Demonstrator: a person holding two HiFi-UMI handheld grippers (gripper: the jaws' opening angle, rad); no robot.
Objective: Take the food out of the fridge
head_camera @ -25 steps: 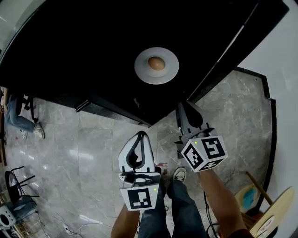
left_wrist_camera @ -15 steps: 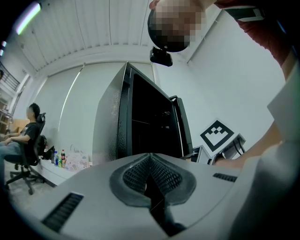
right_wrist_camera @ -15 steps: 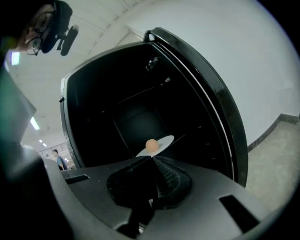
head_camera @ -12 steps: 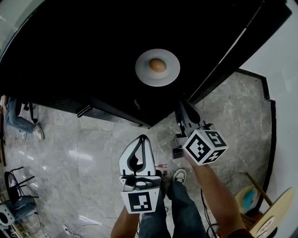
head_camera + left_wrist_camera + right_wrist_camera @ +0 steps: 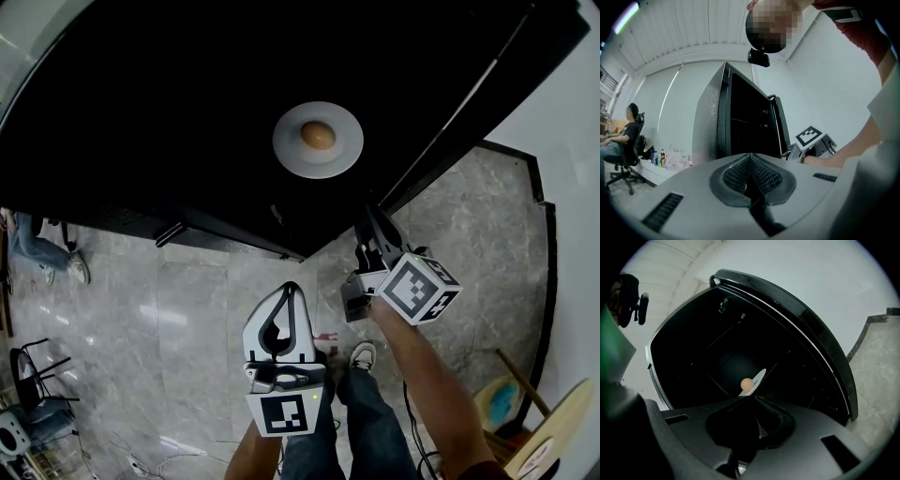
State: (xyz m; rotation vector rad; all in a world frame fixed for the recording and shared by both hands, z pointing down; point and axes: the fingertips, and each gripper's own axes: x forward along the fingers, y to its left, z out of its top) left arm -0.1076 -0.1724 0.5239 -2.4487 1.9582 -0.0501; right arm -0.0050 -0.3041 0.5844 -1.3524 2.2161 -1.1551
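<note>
Left gripper (image 5: 289, 292) and right gripper (image 5: 368, 217) are closed, holding nothing. Egg (image 5: 318, 135) on plate (image 5: 342, 150) in fridge (image 5: 169, 112) shows in the head and right gripper views, not the left gripper view.

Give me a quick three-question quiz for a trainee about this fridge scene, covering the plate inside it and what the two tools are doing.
1. True or false: the left tool is shut on the egg.
2. Multiple choice: what does the egg rest on? A) a white plate B) a metal tray C) the floor tiles
3. Fill in the blank: the right tool, shut and empty, points toward the open black ____.

Key: 1 false, the left tool is shut on nothing and is out over the floor. 2 A. 3 fridge.
</note>
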